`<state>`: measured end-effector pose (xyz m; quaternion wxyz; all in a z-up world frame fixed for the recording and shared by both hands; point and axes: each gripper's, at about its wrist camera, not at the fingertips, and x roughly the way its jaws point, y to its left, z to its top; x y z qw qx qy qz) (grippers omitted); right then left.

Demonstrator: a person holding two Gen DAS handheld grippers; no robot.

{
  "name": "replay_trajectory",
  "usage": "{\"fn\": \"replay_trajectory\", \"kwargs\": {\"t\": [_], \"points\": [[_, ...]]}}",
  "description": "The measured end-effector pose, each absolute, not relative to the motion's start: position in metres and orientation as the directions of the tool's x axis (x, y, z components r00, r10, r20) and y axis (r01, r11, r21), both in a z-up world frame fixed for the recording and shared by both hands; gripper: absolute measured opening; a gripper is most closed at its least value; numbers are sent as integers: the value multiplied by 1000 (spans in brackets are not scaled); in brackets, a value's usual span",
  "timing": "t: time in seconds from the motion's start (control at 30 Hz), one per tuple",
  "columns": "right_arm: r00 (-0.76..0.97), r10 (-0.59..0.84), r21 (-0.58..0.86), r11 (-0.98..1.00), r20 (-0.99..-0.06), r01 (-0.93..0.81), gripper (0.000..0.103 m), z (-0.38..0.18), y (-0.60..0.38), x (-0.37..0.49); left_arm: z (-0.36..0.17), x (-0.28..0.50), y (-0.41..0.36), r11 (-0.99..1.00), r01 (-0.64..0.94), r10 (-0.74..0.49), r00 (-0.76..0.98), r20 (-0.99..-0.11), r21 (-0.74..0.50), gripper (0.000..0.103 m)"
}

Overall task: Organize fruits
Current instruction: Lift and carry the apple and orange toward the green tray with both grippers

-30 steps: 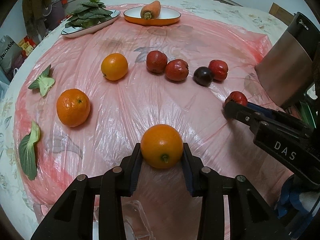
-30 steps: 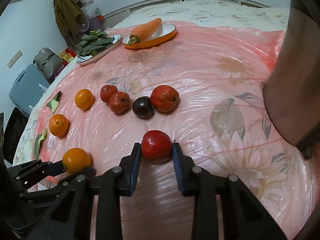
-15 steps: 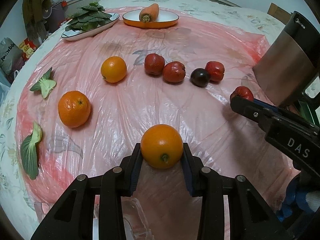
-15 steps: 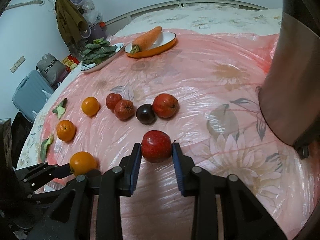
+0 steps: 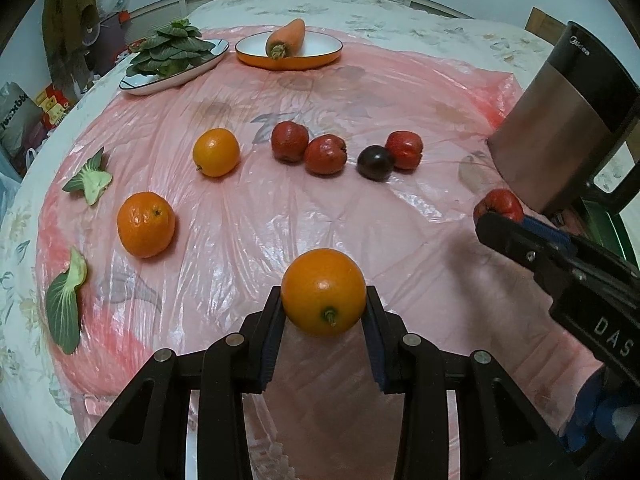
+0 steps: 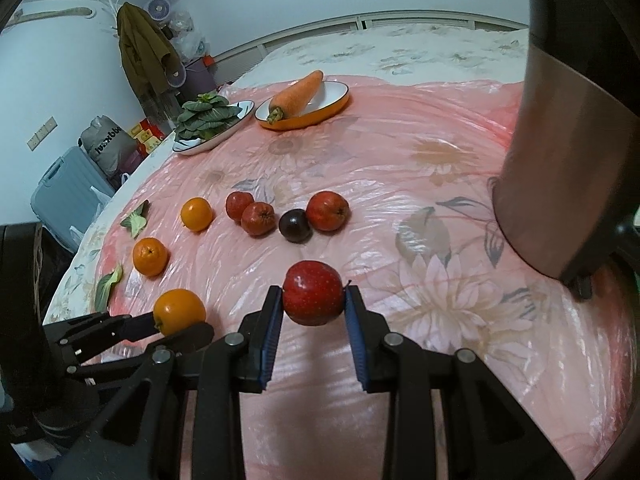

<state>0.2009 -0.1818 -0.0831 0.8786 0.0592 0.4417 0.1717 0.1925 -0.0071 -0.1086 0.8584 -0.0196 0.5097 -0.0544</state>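
My left gripper (image 5: 323, 312) is shut on an orange (image 5: 323, 292), held above the pink plastic sheet (image 5: 320, 220). My right gripper (image 6: 313, 308) is shut on a red apple (image 6: 313, 298); it shows at the right of the left wrist view (image 5: 500, 205). On the sheet lie two more oranges (image 5: 146, 224) (image 5: 216, 152), three red apples (image 5: 290, 141) (image 5: 325, 154) (image 5: 404, 150) and a dark plum (image 5: 375, 162).
A steel kettle (image 5: 560, 120) stands at the right. An orange plate (image 5: 320, 46) with a carrot (image 5: 286, 38) and a plate of greens (image 5: 172, 56) sit at the back. Loose green leaves (image 5: 90, 178) (image 5: 64, 308) lie at the left edge.
Both grippers have lifted and drawn back a little with their fruit; the row of fruit now looks farther away. The right gripper with its apple has shifted right in the left view.
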Motion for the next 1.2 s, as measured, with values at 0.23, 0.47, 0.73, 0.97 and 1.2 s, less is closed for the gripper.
{"fn": "replay_trajectory", "kwargs": {"t": [0.23,0.47,0.73,0.97,1.2], "points": [[556,339,260,940,-759,-219,49,-82,-196,183,-102,184,-11,993,67,-121,482,-868,-100,33],[567,325,260,946,-757,-195,49,-75,-211,166,-90,174,-12,992,56,-127,498,-858,-114,33],[581,318,259,948,-749,-186,49,-66,-222,145,-78,160,-16,993,55,-117,513,-850,-104,33],[585,318,262,948,-746,-182,49,-64,-232,129,-71,149,-20,995,42,-102,519,-849,-94,33],[597,311,261,950,-739,-172,49,-60,-250,111,-69,136,-33,996,37,-87,517,-852,-79,33]]}}
